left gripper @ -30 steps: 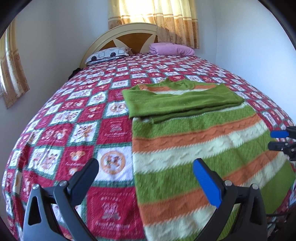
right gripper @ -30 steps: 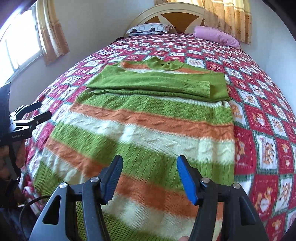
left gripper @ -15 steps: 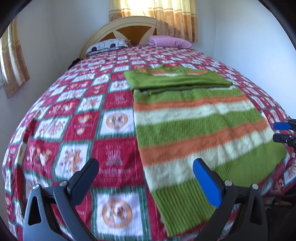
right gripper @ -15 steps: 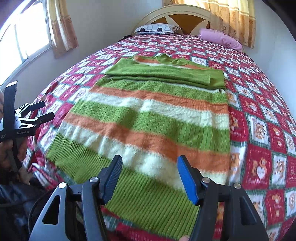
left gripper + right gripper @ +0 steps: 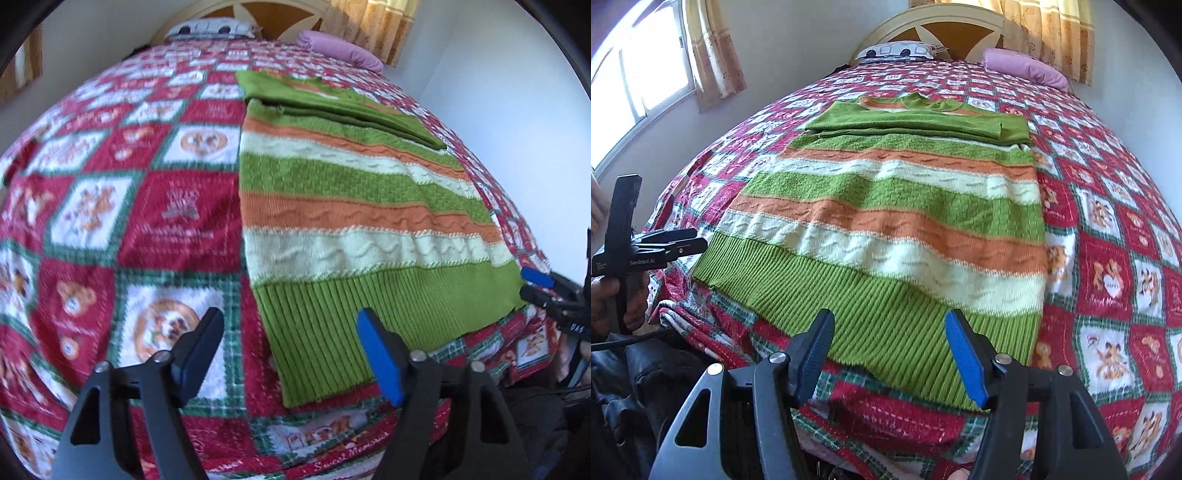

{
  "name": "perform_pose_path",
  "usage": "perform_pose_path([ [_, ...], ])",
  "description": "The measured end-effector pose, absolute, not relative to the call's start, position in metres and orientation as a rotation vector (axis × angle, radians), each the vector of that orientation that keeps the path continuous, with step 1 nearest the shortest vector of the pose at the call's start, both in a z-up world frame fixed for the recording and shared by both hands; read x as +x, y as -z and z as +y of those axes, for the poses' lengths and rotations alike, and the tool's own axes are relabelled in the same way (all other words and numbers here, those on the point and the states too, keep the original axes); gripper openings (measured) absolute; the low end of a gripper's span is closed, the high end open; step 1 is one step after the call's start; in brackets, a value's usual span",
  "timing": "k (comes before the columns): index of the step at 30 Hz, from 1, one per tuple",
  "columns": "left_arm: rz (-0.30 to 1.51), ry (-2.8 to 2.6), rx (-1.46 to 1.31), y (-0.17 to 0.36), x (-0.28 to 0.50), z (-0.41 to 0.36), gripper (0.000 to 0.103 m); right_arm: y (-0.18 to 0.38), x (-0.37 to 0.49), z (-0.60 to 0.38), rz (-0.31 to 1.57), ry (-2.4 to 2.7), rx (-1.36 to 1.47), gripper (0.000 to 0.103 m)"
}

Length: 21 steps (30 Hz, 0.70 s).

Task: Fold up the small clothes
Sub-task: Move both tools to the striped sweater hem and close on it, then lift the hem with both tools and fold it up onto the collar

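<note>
A green, orange and cream striped knit sweater (image 5: 354, 206) lies flat on the bed, its sleeves folded across the chest at the far end (image 5: 923, 123). Its green ribbed hem (image 5: 886, 314) lies at the bed's near edge. My left gripper (image 5: 291, 354) is open and empty, just above the hem's left corner. My right gripper (image 5: 890, 354) is open and empty, over the hem toward its right side. Each gripper shows in the other's view: the right one (image 5: 535, 286) by the hem's right corner, the left one (image 5: 683, 242) by its left corner.
The bed carries a red, white and green patchwork quilt (image 5: 1108, 258). A patterned pillow (image 5: 897, 50) and a pink pillow (image 5: 1023, 68) lie at the headboard. A window with curtains (image 5: 639, 74) is on the left wall, and a white wall stands close on the right.
Both grippers have drawn back toward the foot of the bed and lowered to the sweater's hem. The sweater itself has not moved.
</note>
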<state>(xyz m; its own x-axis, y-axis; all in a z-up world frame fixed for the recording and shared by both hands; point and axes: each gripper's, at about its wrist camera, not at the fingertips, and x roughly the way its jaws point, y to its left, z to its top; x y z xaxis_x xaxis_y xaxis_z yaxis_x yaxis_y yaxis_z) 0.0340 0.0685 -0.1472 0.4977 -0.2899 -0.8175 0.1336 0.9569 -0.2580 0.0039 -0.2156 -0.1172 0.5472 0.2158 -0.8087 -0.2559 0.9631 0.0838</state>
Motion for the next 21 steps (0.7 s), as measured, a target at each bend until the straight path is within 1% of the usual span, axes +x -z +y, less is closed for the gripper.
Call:
perform_pose_path([
  [1,1.027,0.260,-0.173,0.149,0.033,0.068,0.067,0.118,0.003,-0.217,0.952,-0.277,-0.042,0.063],
  [2,1.039,0.265,-0.183,0.152,0.033,0.067,0.066,0.118,0.003,-0.219,0.951,-0.277,-0.038,0.063],
  [8,1.046,0.273,-0.168,0.158,0.033,0.060,0.064,0.118,0.001,-0.227,0.941,-0.260,-0.021,0.063],
  [9,1.041,0.273,-0.164,0.158,0.033,0.059,0.053,0.118,0.001,-0.230,0.940,-0.254,-0.019,0.063],
  [10,1.041,0.275,-0.159,0.158,0.032,0.058,0.032,0.117,0.001,-0.233,0.939,-0.246,-0.017,0.063],
  [12,1.042,0.277,-0.152,0.158,0.033,0.057,0.017,0.116,-0.001,-0.243,0.931,-0.218,-0.008,0.063],
  [14,1.033,0.283,-0.136,0.157,0.031,0.055,0.013,0.114,-0.004,-0.258,0.925,-0.182,0.022,0.063],
  [15,1.028,0.282,-0.130,0.156,0.032,0.054,0.008,0.115,-0.006,-0.267,0.922,-0.164,0.044,0.063],
  [21,0.991,0.295,-0.137,0.147,0.030,0.060,0.007,0.130,-0.018,-0.302,0.940,-0.101,0.152,0.063],
])
